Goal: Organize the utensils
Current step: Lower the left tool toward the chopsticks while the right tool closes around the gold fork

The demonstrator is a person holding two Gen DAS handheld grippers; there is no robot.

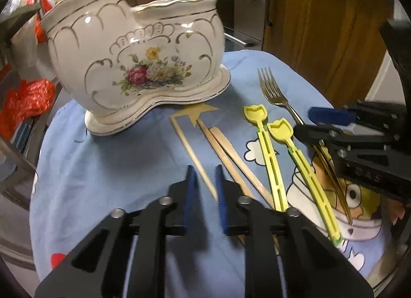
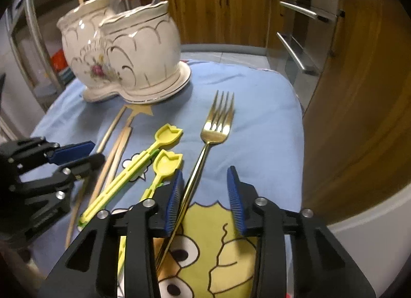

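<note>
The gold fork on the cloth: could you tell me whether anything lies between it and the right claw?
Nothing visible does. The right claw is open, and the gold fork's handle already runs between its blue pads, close to the left one. The yellow utensils lie just to its left, outside the gap.

Indoor light, fairly dim, warm cast; glare spots on the ceramic holder (image 1: 133, 67) and soft shadow under its base. Heavy fisheye bend w/ black vignette at corners; bkgd soft, edges smeared.
</note>
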